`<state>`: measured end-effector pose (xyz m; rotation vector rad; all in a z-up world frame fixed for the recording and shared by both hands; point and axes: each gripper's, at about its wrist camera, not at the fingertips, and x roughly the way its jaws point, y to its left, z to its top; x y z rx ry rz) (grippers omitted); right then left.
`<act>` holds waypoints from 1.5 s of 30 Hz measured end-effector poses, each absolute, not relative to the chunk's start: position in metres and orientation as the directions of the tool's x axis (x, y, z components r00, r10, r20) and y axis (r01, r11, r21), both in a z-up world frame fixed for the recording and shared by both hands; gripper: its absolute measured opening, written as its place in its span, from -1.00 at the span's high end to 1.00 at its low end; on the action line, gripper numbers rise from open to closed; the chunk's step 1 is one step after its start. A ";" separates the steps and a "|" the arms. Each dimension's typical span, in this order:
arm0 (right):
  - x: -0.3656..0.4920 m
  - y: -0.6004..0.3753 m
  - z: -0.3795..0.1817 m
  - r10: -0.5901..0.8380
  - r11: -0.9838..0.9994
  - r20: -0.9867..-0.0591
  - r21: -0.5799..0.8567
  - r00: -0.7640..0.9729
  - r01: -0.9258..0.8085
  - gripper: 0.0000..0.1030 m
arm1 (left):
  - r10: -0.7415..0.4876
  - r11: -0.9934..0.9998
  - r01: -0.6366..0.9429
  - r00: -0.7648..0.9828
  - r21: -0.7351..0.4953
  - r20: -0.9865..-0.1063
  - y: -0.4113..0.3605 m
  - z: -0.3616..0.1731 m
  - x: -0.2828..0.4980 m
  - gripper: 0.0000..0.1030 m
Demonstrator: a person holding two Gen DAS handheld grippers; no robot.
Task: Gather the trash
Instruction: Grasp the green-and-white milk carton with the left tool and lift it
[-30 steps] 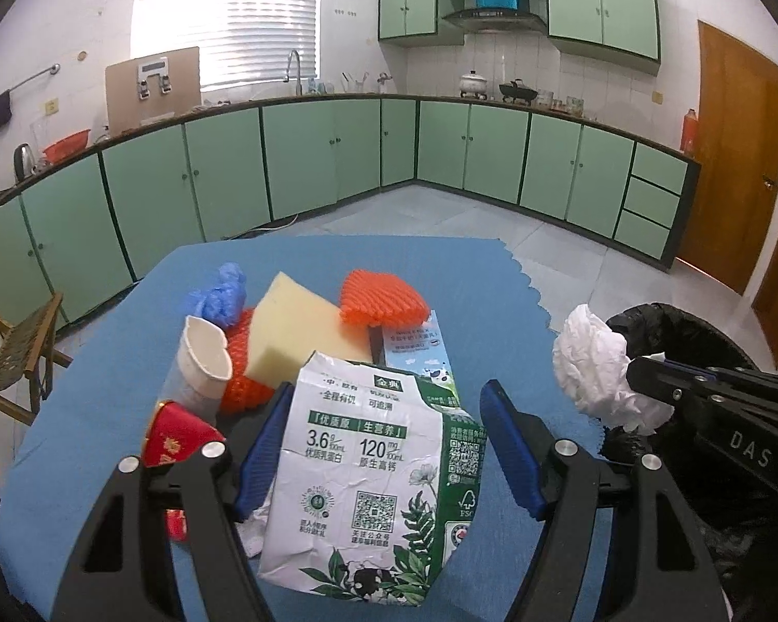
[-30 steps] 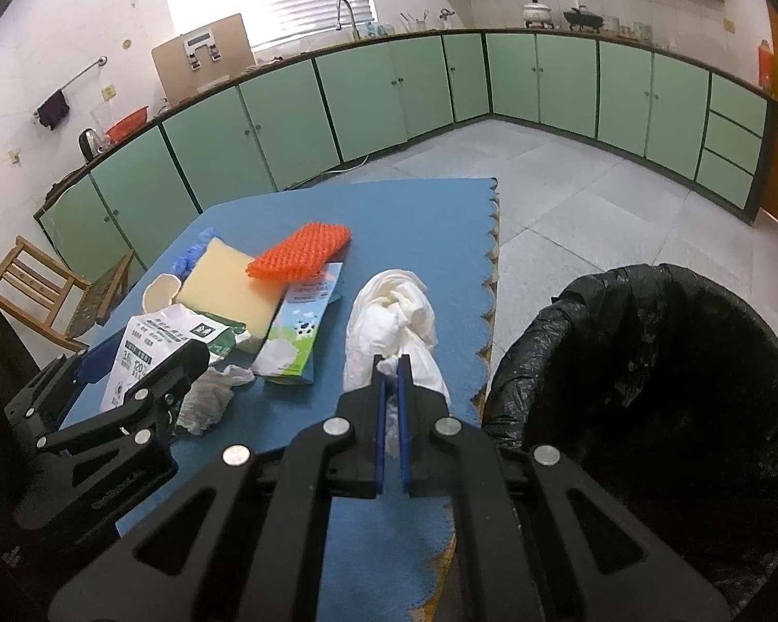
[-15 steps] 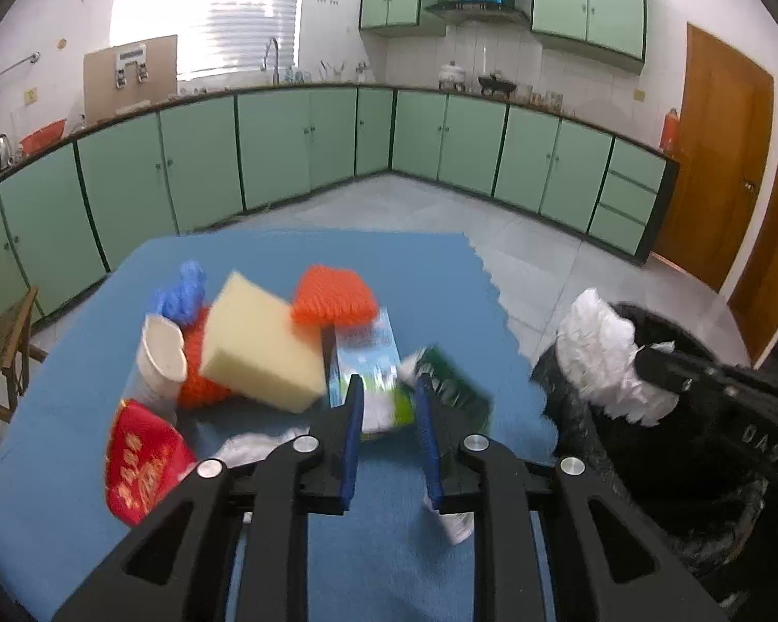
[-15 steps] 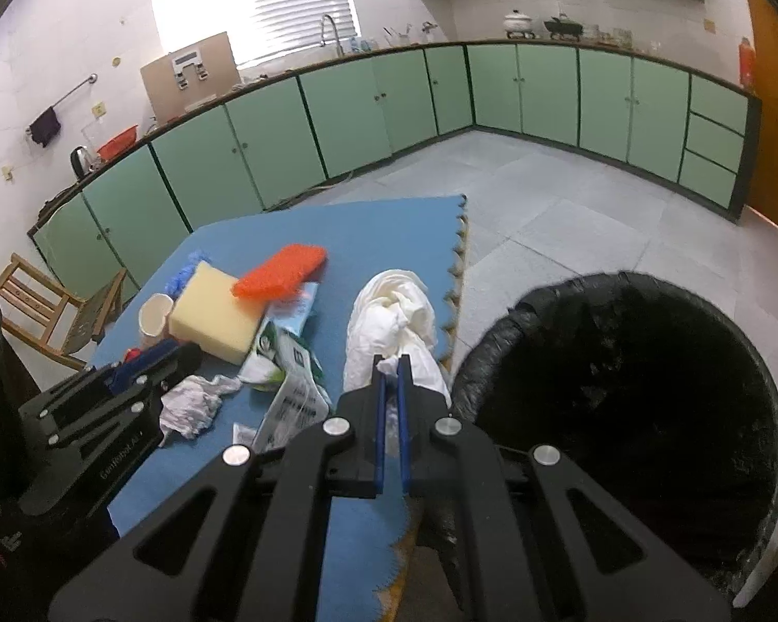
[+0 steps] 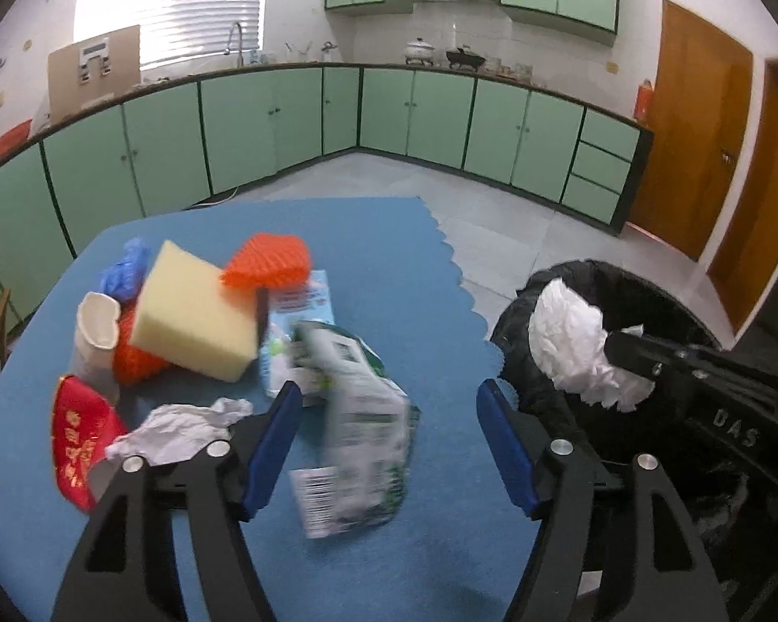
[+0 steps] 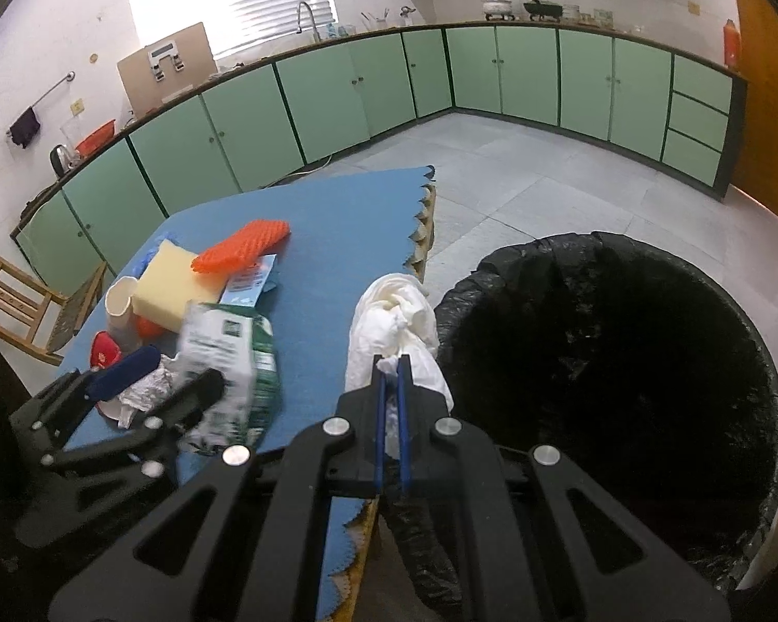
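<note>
Your right claw (image 6: 390, 365) is clamped on the white tissue wad (image 6: 394, 329), at the bin's (image 6: 622, 363) 9 o'clock rim. Carry it over, then release. Left claw (image 5: 389, 414) gapes around the blurred milk carton (image 5: 358, 425).

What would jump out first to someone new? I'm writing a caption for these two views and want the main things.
The white crumpled tissue pinched in the right gripper stands out, held at the rim of the black-lined trash bin. Next comes the motion-blurred milk carton between the wide-open fingers of the left gripper. Behind it on the blue mat sits a bright heap: yellow sponge, orange foam net and red packet.
</note>
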<state>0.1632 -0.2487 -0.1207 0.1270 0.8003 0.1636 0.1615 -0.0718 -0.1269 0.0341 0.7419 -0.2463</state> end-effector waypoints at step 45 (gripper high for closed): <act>0.178 -0.230 -0.131 0.224 0.974 -0.710 0.178 0.667 -0.138 0.94 | -0.128 0.991 0.124 0.725 -0.054 -0.676 -0.039 -0.131 0.178 -0.34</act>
